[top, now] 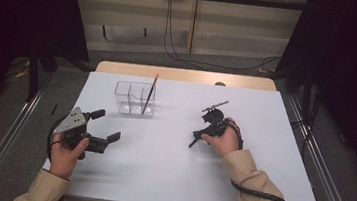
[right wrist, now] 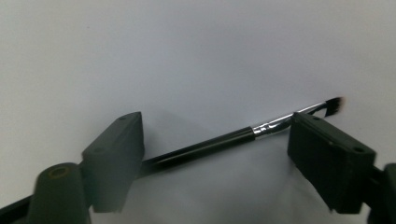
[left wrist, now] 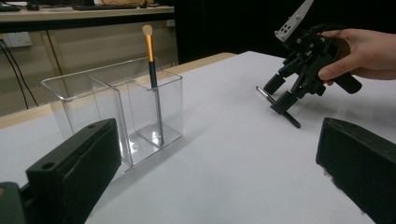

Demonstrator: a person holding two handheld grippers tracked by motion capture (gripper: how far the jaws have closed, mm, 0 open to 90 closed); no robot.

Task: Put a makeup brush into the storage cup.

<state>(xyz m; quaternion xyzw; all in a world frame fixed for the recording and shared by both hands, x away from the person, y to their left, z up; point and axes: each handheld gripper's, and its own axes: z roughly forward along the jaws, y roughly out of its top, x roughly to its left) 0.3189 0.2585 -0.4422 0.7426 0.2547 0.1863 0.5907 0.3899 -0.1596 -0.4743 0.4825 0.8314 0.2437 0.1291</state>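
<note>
Right gripper (right wrist: 215,140) straddles a brush (right wrist: 224,140) right of the organiser (top: 135,98), jaws apart, apparently not yet gripping it.

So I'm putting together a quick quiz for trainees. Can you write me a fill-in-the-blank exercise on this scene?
1. The brush with the orange band stands in the clear ____ on the table.
2. The black brush lies flat between the jaws of the ____ tool.
3. The left tool has its jaws ____, with nothing between them.
4. The organizer stands on a ____ table top.

Missing words: organizer; right; open; white
</note>
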